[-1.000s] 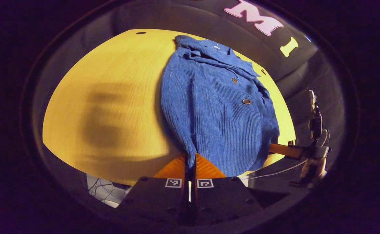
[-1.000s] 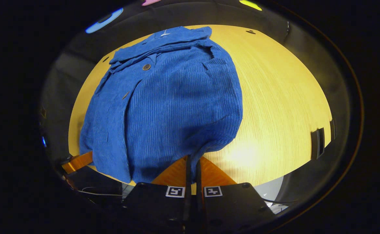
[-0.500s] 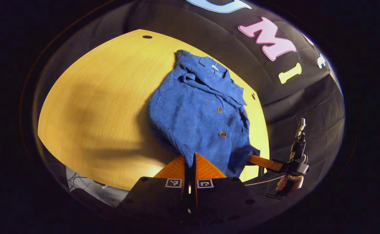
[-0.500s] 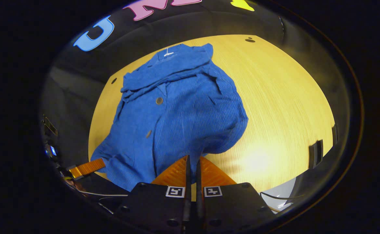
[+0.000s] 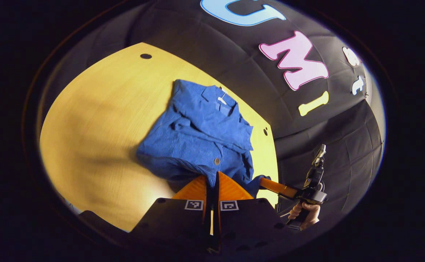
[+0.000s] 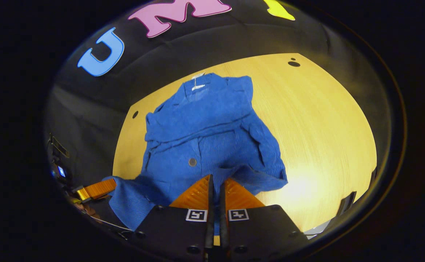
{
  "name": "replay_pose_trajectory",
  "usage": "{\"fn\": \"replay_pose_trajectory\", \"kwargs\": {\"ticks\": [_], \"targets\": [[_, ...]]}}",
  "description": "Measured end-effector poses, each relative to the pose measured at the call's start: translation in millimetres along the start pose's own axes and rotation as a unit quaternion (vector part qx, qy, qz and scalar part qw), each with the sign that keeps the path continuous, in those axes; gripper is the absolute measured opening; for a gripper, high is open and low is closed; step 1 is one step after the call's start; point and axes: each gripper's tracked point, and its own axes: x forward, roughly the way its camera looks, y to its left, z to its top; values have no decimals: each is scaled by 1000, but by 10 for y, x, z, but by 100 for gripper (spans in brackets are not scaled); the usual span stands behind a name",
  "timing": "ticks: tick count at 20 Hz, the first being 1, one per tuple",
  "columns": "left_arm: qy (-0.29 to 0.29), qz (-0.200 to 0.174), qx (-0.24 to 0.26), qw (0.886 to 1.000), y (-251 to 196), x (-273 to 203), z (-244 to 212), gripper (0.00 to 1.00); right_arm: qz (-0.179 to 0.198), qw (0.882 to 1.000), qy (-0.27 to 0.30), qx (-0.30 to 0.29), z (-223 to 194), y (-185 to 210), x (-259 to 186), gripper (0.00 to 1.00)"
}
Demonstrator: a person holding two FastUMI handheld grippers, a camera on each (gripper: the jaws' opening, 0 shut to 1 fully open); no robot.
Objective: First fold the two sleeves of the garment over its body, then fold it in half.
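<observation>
While the blue corduroy garment (image 5: pixel 201 138) lies on the pale wooden surface (image 5: pixel 96 123), its collar end toward the booth's cloth wall (image 5: pixel 234 51), I have its lower hem raised off the wood at both near corners. A small white tag (image 6: pixel 197 86) sits inside the collar, too small for me to read any writing on it. One round button (image 6: pixel 192 162) shows on the front panel in the right gripper view, and one near the hem in the left gripper view.

My left tool (image 5: pixel 212 182) has its two fingers drawn together on a bunch of hem fabric, which rises in a ridge right at their tips. My right tool (image 6: pixel 216 183) is likewise clamped on the hem, cloth passing between its fingers and hanging just below them. In the left gripper view the right tool appears farther off at the surface's near edge, its fingers reaching into the garment's corner, with a hand (image 5: pixel 305 214) around its handle. In the right gripper view the left tool's fingers (image 6: pixel 96 189) meet the opposite corner of the hem.

Small dark holes (image 6: pixel 294 63) dot the wood near its far edge. A dark shadow (image 5: pixel 99 160) falls across the wood beside the garment in the left gripper view. Square black-and-white markers (image 5: pixel 193 205) sit on each tool's body behind the fingers; they carry no readable words.
</observation>
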Motion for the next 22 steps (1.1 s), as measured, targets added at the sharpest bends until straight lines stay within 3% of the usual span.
{"fn": "replay_pose_trajectory", "kwargs": {"ticks": [7,10,15,17,18,19,22], "targets": [[-36,-2,61,997,-177,316,1100,1,16,996,-84,14,1353,213,192,7],[-49,-4,88,995,-206,581,1596,1,5,994,-110,7,1871,189,369,7],[-54,5,106,993,-32,1197,2306,1,-6,990,-138,13,2600,131,910,7],[-50,31,118,991,157,1468,2477,0,-16,990,-137,10,2748,83,1150,7],[-46,48,127,990,268,1601,2531,1,-19,990,-137,15,2792,50,1281,0],[-42,66,135,988,335,1713,2568,1,-30,991,-132,18,2788,-15,1435,6],[-14,112,160,981,516,1858,2545,5,-50,991,-117,28,2761,-151,1759,10]]}}
